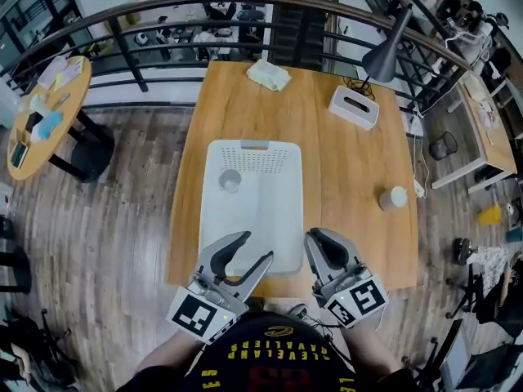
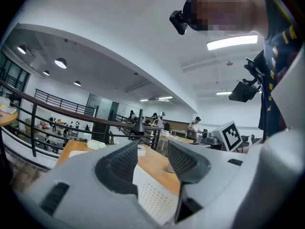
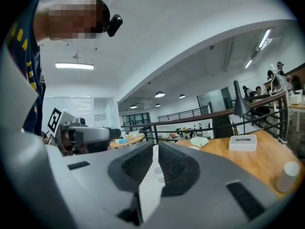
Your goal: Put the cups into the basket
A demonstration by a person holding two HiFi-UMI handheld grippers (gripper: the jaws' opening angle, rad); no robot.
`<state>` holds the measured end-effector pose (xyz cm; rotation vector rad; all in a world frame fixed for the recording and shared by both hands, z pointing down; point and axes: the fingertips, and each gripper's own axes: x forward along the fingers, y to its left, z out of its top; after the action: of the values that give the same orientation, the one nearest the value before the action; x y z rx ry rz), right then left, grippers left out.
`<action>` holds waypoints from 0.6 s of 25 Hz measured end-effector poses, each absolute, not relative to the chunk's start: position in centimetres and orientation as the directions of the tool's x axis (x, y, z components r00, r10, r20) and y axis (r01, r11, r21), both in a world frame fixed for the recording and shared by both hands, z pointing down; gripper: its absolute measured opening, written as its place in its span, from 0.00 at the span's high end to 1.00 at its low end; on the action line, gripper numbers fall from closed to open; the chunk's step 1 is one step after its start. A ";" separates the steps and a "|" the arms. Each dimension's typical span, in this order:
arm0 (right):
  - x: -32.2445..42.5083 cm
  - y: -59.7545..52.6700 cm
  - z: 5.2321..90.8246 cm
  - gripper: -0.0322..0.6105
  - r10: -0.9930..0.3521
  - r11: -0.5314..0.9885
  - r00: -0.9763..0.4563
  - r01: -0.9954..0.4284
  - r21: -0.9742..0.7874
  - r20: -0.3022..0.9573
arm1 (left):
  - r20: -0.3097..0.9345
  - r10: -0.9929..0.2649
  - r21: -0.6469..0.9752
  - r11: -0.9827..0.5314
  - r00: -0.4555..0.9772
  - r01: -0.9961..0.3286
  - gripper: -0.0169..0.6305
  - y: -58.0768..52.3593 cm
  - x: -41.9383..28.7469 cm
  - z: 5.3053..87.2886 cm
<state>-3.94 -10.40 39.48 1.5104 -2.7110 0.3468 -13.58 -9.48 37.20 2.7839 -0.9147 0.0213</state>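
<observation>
Your left gripper (image 1: 257, 247) is released: its jaws stand apart and empty over the near edge of the white basket (image 1: 274, 207). Your right gripper (image 1: 318, 240) is almost clenched, with a thin slit left, and grasps nothing. The first cup (image 1: 230, 180) sits inside the basket. The second cup (image 1: 392, 198) stands on the wooden table (image 1: 343, 162), well to the basket's right.

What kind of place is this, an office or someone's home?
Probably an open-plan office or lab on an upper level: a curved railing edges the floor, a desk lamp leans over a wooden table, and people gather at desks beyond.
</observation>
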 end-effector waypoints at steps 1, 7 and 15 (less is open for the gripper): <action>-2.8 -9.4 39.6 0.90 -0.846 0.495 -0.519 -0.850 -0.178 0.125 | 0.086 -0.555 0.201 -0.804 0.828 -0.560 0.66 -8.6 -11.8 37.4; 4.5 -3.2 39.8 0.93 -0.894 0.403 -0.429 -0.896 -0.186 0.131 | 0.119 -0.344 0.213 -0.908 0.932 -0.362 0.76 -1.4 -2.0 39.4; 12.4 5.8 42.0 0.93 -0.943 0.241 -0.293 -0.929 -0.280 0.161 | 0.126 -0.268 0.340 -0.893 0.955 -0.295 0.96 5.1 5.7 41.1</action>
<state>12.40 5.80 41.97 1.8919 -2.5066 0.5163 5.74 5.09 41.11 2.7467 -0.4087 0.1077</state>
